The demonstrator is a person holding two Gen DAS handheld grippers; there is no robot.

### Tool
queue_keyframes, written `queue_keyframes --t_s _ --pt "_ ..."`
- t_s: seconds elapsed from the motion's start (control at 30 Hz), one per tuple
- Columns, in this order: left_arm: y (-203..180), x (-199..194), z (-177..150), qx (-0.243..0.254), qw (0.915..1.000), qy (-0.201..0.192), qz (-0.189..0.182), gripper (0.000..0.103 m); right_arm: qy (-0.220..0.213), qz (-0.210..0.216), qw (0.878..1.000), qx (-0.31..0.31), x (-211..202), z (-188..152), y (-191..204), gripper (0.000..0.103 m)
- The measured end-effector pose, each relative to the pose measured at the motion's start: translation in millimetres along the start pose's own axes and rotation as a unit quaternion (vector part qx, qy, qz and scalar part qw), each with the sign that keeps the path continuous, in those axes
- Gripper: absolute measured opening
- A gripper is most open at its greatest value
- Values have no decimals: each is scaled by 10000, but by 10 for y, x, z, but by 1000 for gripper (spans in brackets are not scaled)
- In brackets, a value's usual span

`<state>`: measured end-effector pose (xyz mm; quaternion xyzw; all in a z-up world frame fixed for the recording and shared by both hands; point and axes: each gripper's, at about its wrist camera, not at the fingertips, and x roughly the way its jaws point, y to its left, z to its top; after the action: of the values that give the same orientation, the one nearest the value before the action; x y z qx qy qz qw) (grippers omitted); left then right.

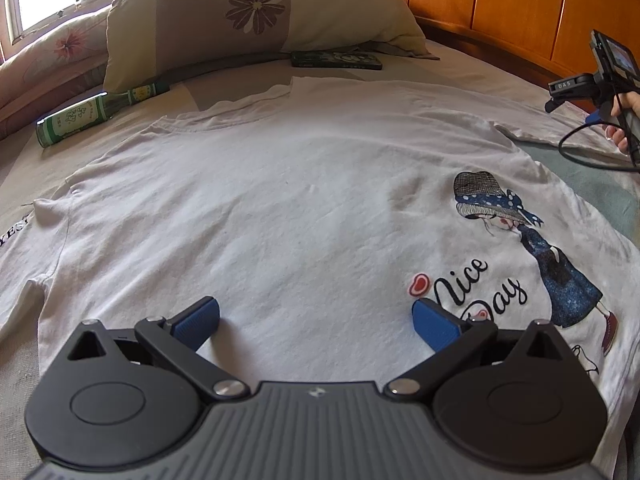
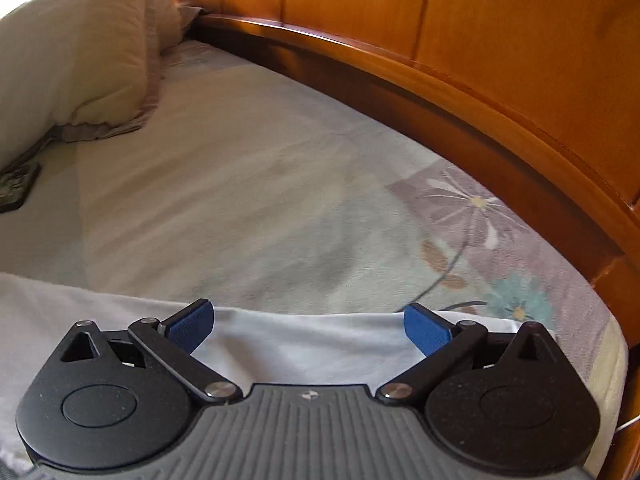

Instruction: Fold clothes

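— What is the left gripper (image 1: 316, 320) made of?

— A grey ribbed body, two round black housings with raised discs, black link arms on silver screws, and blue ribbed pads (image 1: 199, 317).

— Any marking?

— A small emblem at the middle of the grey part.

— And the right gripper (image 2: 310, 325)?

— Built the same. From the left wrist view, far right, it shows a black handle lettered "DAS", a small screen on top, a blue trigger and a looping black cable (image 1: 580, 152), gripped by a hand (image 1: 624, 120).
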<state>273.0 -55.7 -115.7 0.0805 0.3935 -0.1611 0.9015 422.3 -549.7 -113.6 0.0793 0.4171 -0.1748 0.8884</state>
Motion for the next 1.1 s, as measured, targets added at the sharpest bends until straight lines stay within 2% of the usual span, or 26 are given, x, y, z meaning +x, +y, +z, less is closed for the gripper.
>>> queue_keyframes --t_s 0.07,0.17,0.33,0.47,0.57,0.67,0.77,0.8,0.87,1.0,1.1 --pt "-1 8 4 -10 10000 -12 3 102 104 158 9995 -233 -27 -37 181 103" --pt "-3 9 -1 -10 10000 -30 2 102 120 51 9988 -475 136 -48 327 103" --pt "10 -9 5 -17 10000 -33 31 102 45 -83 9998 -146 232 149 326 103" --pt "22 -4 -4 -32 10000 -50 64 102 -224 476 9955 -793 -52 133 690 103" --pt "5 0 -6 -27 9999 -67 90 102 -22 395 9925 -1157 2 147 996 103" --pt "14 -4 -12 -31 9999 -65 81 102 65 163 9940 -1080 256 178 1090 103" --pt "24 -4 -15 -30 9999 -65 76 102 -44 89 9976 -690 342 260 1059 103" --pt "28 -5 -16 -30 9999 -65 74 102 -70 139 9977 -655 295 264 1070 103" --pt "35 -5 -18 -29 9999 -65 70 102 -90 601 9943 -872 135 219 1134 103" --pt "32 2 -22 -41 9999 -82 90 102 5 1437 9775 -1542 -172 26 1345 103" --pt "27 0 -31 -33 9999 -99 112 102 30 1499 9717 -1824 -201 -161 1434 103"
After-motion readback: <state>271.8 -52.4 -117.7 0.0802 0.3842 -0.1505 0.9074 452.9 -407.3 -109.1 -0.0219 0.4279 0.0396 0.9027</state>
